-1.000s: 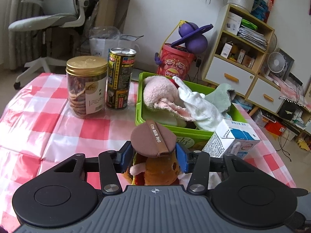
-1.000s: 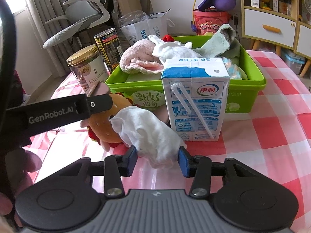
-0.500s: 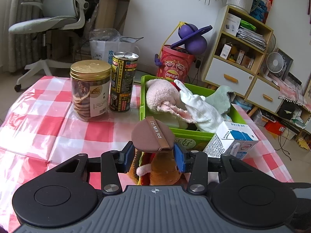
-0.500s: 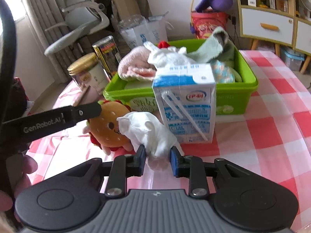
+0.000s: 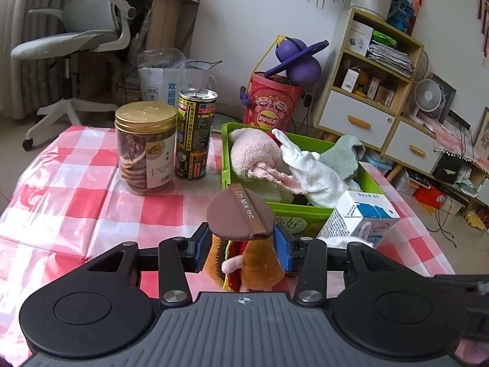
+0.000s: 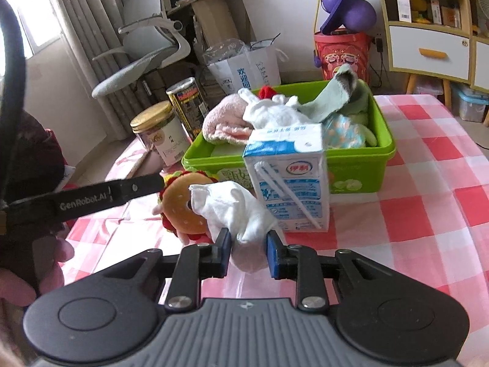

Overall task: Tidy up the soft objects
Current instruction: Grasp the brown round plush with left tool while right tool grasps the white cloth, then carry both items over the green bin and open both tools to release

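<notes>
Left wrist view
- Left gripper (image 5: 241,246): blue pads pinching a brown puff (image 5: 240,215) printed "I'm Milk tea", held above the table (image 5: 61,202)
- Burger plush (image 5: 250,266): directly under the puff, between the fingers, on the checked cloth near the table's near edge
- Green bin (image 5: 305,214): toward the table's right side; holds a pink plush (image 5: 255,156), a white cloth (image 5: 311,168) and a pale green towel (image 5: 345,153), piled against each other
- Milk carton (image 5: 360,217): just beside the bin's near right corner, outside it
- Jar (image 5: 145,146) with gold lid and can (image 5: 195,133): side by side, upright, left of the bin toward the far edge

Right wrist view
- Right gripper (image 6: 248,247): pads pressed in on the lower end of a white sock (image 6: 235,211); sock bunches up and forward from the pinch, its top against the burger plush (image 6: 183,205)
- Milk carton (image 6: 290,180): upright, touching the bin's (image 6: 360,165) near wall, just right of the sock
- Bin contents: pink plush (image 6: 223,119), white cloth (image 6: 272,111), green towel (image 6: 333,94), a patterned item (image 6: 345,134) at the right
- Jar (image 6: 159,131) and can (image 6: 186,104): left of the bin
- Left gripper's finger (image 6: 91,198), marked "GenRobot.AI", reaching to the burger plush from the left; a hand (image 6: 27,272) at the left margin
</notes>
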